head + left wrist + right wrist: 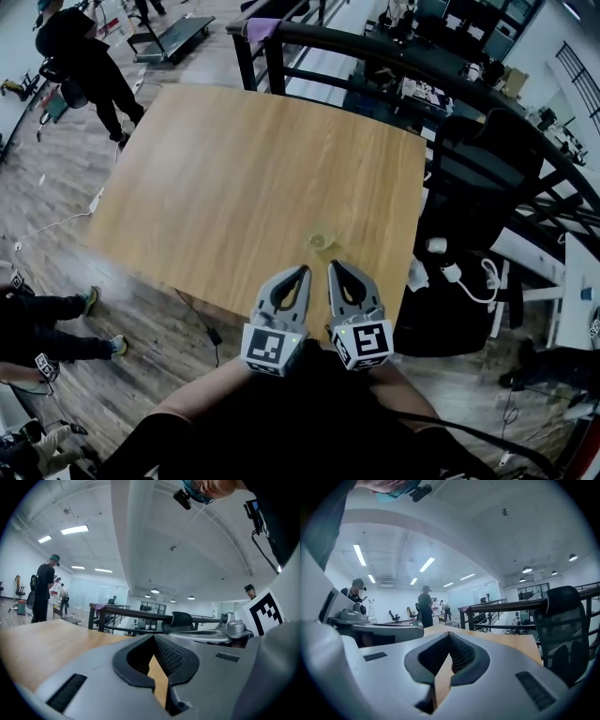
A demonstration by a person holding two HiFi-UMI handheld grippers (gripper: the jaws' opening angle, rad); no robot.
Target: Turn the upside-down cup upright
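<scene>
While left gripper (304, 271), right gripper (334, 267) hover shut: cup (322, 241) on table (234, 169), contents unclear.

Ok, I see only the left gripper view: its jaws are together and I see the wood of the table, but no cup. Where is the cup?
Observer: In the head view a small clear cup stands on the table, near the edge closest to the person.
Operator: Does the right gripper hold it?
Observer: No. The right gripper has its jaws together, with nothing between them.
Operator: How is the cup placed relative to the two grippers?
Observer: The left gripper and the right one are side by side. The cup shows just ahead of the gap between their tips, and neither touches it.
</scene>
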